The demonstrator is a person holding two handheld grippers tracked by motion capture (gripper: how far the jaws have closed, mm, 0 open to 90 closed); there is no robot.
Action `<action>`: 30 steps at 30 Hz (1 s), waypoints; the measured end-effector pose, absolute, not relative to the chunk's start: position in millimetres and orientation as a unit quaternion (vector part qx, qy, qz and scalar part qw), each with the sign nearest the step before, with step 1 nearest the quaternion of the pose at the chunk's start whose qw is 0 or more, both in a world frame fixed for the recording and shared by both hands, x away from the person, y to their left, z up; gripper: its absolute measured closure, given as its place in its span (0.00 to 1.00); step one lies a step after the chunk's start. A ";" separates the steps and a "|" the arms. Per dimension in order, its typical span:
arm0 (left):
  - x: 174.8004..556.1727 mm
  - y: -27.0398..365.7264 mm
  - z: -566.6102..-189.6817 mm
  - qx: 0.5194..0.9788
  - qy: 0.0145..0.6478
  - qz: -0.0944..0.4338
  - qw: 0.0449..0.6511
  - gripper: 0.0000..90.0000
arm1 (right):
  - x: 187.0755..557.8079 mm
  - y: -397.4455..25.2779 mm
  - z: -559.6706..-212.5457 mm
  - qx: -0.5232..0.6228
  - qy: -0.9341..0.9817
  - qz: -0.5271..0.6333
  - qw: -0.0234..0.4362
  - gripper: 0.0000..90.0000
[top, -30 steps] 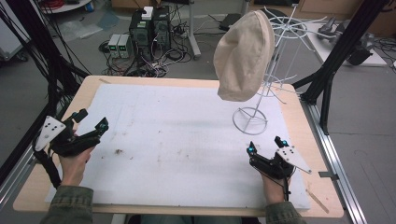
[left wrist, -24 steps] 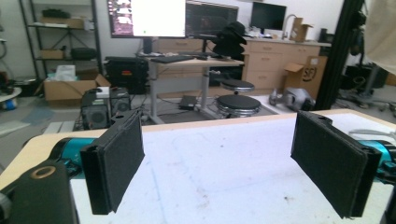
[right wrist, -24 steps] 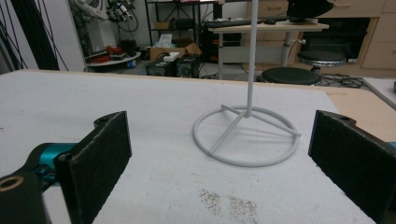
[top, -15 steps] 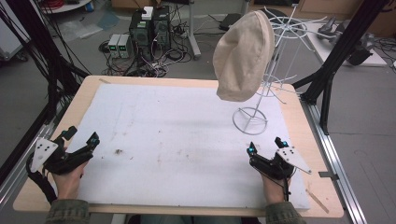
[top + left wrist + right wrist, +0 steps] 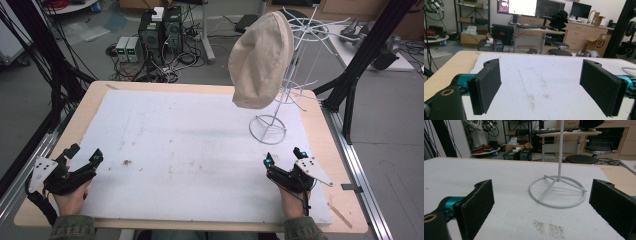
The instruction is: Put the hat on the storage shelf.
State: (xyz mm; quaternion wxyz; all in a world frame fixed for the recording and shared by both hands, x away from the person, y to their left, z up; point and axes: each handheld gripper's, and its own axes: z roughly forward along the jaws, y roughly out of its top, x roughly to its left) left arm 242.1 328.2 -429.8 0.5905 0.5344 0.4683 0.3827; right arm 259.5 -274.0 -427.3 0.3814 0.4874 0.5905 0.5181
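Observation:
A beige cap (image 5: 261, 60) hangs on a white wire stand (image 5: 295, 75) at the back right of the table. The stand's ring base (image 5: 268, 129) rests on the white mat (image 5: 190, 145); in the right gripper view the ring base (image 5: 557, 191) lies just ahead of the jaws. My left gripper (image 5: 84, 154) rests at the mat's front left corner, open, nothing between its jaws (image 5: 546, 87). My right gripper (image 5: 282, 155) sits at the front right, a short way in front of the stand, also open and empty (image 5: 541, 205).
The mat covers most of a wooden table (image 5: 320, 125). Black frame posts (image 5: 360, 55) stand at the right and left. Computers and cables (image 5: 160, 35) lie on the floor behind the table. Small brown stains (image 5: 127, 162) mark the mat.
My left gripper has drawn back toward the front left corner of the table and lowered. The right gripper, cap and stand have stayed put.

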 end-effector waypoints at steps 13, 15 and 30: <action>240.5 329.5 -434.4 0.527 0.477 0.374 0.595 0.19 | 259.9 -274.2 -427.8 0.491 0.591 0.516 0.379 0.05; 240.2 329.8 -434.2 0.528 0.477 0.374 0.595 0.19 | 259.8 -274.2 -427.8 0.490 0.591 0.516 0.379 0.06; 240.7 329.0 -435.0 0.531 0.477 0.368 0.596 0.19 | 261.0 -274.0 -428.6 0.491 0.594 0.515 0.374 0.05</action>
